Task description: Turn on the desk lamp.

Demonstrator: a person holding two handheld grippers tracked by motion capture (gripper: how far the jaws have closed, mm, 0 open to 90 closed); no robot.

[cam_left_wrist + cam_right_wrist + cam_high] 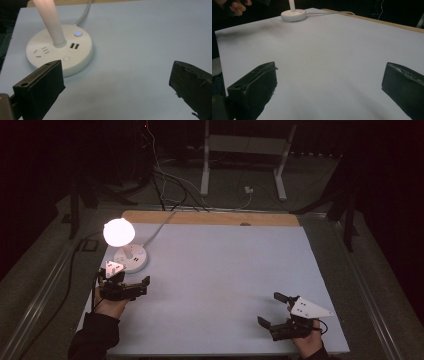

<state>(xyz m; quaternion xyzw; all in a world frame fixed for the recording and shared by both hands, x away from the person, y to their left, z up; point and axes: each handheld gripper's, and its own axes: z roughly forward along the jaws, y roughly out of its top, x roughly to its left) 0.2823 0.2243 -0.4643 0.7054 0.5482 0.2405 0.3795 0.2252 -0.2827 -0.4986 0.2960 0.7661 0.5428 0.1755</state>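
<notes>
A white desk lamp stands at the table's left, its round head (119, 231) lit above a round base (131, 258). In the left gripper view the base (60, 50) has a stem (51, 22), a blue-lit button (78, 33), USB ports (74, 46) and socket slots. My left gripper (129, 281) (115, 82) is just in front of and to the right of the base, jaws wide apart with nothing between them. My right gripper (270, 309) (329, 85) rests open and empty near the front right edge. Far off in the right gripper view are the base (293, 15) and the person's left hand (237, 6).
The pale sheet (225, 265) covers a wooden board whose edge (210, 217) shows at the back. The lamp's white cable (162, 225) runs off the back edge. Beyond, on the dark floor, lie cables and a white stand (245, 150). Metal rails (45, 285) flank the table.
</notes>
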